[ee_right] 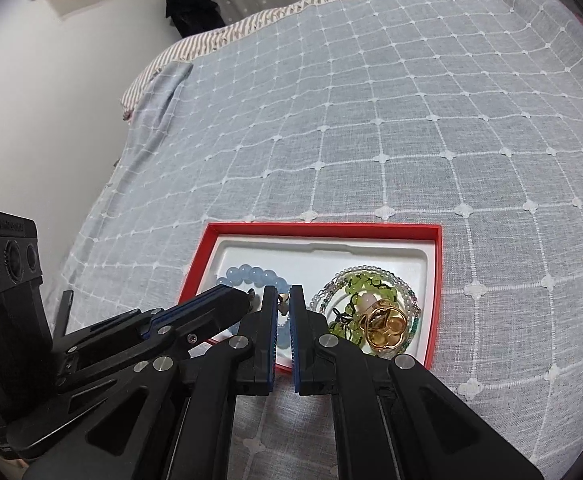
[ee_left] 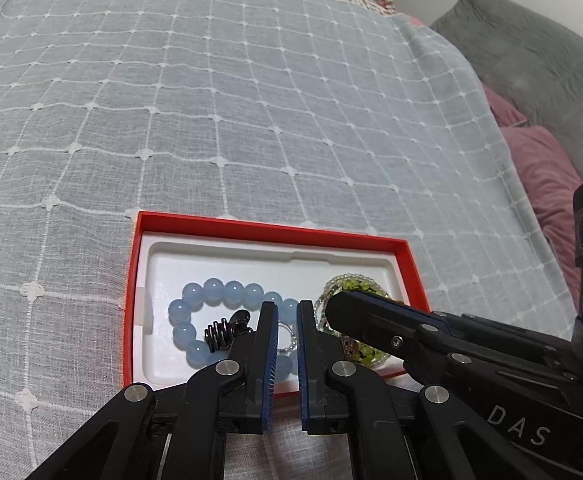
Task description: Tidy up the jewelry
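A red box [ee_left: 267,230] [ee_right: 323,227] with a white tray insert lies on the bed. A blue bead bracelet [ee_left: 211,290] [ee_right: 247,272] sits in its left half, with a small black clip [ee_left: 227,330] inside its ring. On the right lies a green bead bracelet [ee_left: 355,284] [ee_right: 367,282] ringed by clear bead strands, and a gold piece [ee_right: 383,324] rests on it. My left gripper [ee_left: 287,306] [ee_right: 245,300] is shut low over the blue bracelet. A thin clear bead strand [ee_left: 287,330] shows through its slit. My right gripper [ee_right: 285,290] [ee_left: 331,306] is shut beside it, over the tray's middle.
The box sits near the front of a grey-blue checked bedspread [ee_left: 211,100]. A grey pillow [ee_left: 531,60] and a pink pillow [ee_left: 543,168] lie at the right. A white wall [ee_right: 51,100] borders the bed's left edge, with a dark item [ee_right: 191,8] at the far corner.
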Demonstrator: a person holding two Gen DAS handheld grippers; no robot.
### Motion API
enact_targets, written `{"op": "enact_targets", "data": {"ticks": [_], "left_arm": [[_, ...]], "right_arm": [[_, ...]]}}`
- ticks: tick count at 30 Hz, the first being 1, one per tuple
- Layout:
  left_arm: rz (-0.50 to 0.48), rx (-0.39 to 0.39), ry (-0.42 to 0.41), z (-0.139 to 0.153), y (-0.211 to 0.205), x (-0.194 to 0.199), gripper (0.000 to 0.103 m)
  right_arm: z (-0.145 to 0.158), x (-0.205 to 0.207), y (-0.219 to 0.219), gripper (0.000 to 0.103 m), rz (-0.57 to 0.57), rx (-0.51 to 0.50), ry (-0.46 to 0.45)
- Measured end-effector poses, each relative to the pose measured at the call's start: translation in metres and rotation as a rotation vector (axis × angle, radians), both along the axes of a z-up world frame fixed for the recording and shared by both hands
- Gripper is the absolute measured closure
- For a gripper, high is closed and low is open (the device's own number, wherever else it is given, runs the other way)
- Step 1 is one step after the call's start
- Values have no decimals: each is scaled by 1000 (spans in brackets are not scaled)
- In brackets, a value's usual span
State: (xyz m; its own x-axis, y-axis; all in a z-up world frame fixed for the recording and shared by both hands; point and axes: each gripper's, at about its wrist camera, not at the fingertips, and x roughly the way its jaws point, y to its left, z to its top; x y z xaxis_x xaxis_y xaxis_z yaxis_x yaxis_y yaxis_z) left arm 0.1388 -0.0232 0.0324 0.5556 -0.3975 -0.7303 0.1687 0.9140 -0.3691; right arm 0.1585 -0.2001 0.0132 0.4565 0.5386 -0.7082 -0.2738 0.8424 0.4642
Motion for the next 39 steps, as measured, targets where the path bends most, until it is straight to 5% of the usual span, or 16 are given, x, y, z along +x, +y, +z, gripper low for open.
{"op": "enact_targets", "data": {"ticks": [6, 20, 28, 32, 39], "left_arm": [[27, 0, -4, 1, 7, -1, 91], [49, 41, -21, 3, 13, -15, 86], [99, 176, -22, 0, 16, -42, 69], [132, 177, -26, 4, 18, -54, 62], [213, 296, -81, 9, 18, -94, 44]], "right_arm": [[1, -1, -1, 96, 27, 88, -12], [8, -16, -7, 87, -7, 57, -21], [22, -61, -7, 79, -28, -122, -79], [28, -77, -17, 79, -76, -146, -90], [35, -121, -30, 79, -101, -177, -136]]}}
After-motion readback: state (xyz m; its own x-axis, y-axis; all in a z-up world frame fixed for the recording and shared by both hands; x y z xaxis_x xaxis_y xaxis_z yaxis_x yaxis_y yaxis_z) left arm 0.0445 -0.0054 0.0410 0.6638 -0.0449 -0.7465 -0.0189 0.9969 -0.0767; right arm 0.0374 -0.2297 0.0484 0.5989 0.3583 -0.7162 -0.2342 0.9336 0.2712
